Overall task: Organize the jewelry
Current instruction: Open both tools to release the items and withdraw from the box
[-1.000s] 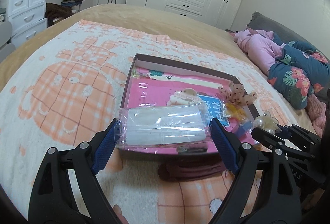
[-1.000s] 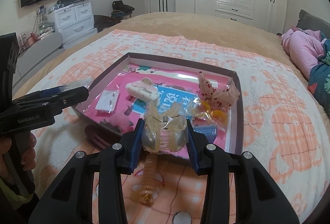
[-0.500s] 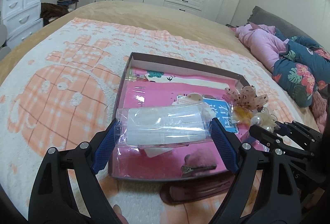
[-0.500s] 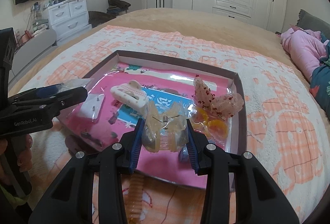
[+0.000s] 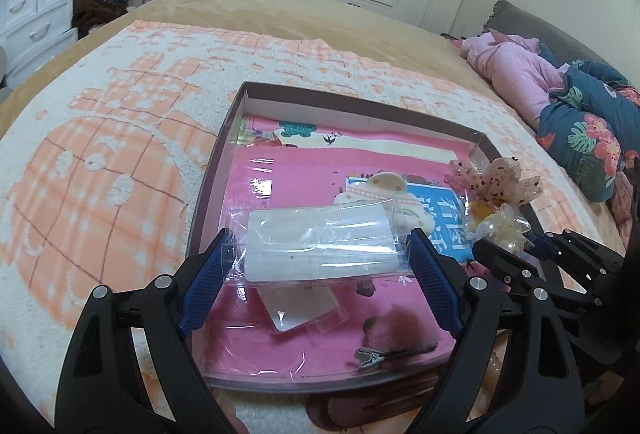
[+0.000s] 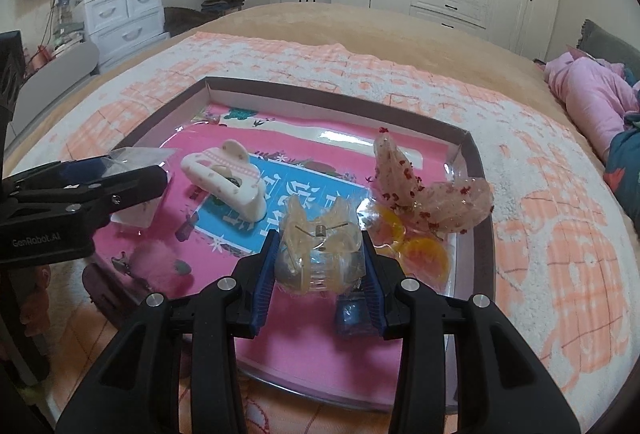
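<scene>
- left gripper is pinching a clear plastic packet, maybe earrings inside, over the tray
- right gripper is squeezing a translucent claw clip

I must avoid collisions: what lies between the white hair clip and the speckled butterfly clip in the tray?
Only bare blue label between white hair clip and butterfly clip, right wrist view.

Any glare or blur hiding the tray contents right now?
Left wrist view: the clear packet reflects light, and glare streaks the tray liner; the fluffy pink clip looks soft. Right wrist view: sharp, a small glare patch at the far rim.
</scene>
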Tool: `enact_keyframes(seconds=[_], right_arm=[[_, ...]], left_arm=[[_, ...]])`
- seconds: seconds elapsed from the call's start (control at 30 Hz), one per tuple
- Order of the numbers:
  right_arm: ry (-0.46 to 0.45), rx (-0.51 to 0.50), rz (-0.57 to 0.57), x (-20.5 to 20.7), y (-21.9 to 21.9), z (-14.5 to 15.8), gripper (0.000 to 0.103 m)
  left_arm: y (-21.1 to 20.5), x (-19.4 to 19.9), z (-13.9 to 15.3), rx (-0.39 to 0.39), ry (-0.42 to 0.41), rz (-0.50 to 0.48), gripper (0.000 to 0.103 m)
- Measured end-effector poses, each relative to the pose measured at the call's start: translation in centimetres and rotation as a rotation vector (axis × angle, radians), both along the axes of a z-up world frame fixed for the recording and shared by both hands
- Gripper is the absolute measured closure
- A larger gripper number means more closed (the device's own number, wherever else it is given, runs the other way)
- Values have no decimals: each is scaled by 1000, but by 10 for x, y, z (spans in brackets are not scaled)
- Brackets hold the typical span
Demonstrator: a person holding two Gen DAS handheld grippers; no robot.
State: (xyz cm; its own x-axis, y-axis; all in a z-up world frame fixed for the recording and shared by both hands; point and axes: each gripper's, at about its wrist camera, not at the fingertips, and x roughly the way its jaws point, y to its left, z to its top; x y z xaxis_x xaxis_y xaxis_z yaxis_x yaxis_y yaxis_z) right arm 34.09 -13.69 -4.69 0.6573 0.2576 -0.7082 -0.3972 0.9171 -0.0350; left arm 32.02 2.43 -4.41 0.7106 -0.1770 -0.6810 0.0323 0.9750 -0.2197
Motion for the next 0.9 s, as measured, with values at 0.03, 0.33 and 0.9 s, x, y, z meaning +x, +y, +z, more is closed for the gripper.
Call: enact_keyframes(seconds=[0.03, 0.33, 0.9], right_arm=[[1, 3, -1, 1, 0, -1, 65], [-10, 21, -7, -5, -5, 4, 56], [-29, 74, -87, -30, -40, 25, 35]], left_arm=[[0, 0, -1, -2, 1, 2, 25], [-5, 2, -2, 12, 3, -6, 25], [-7, -12, 11, 13, -19, 7, 17]])
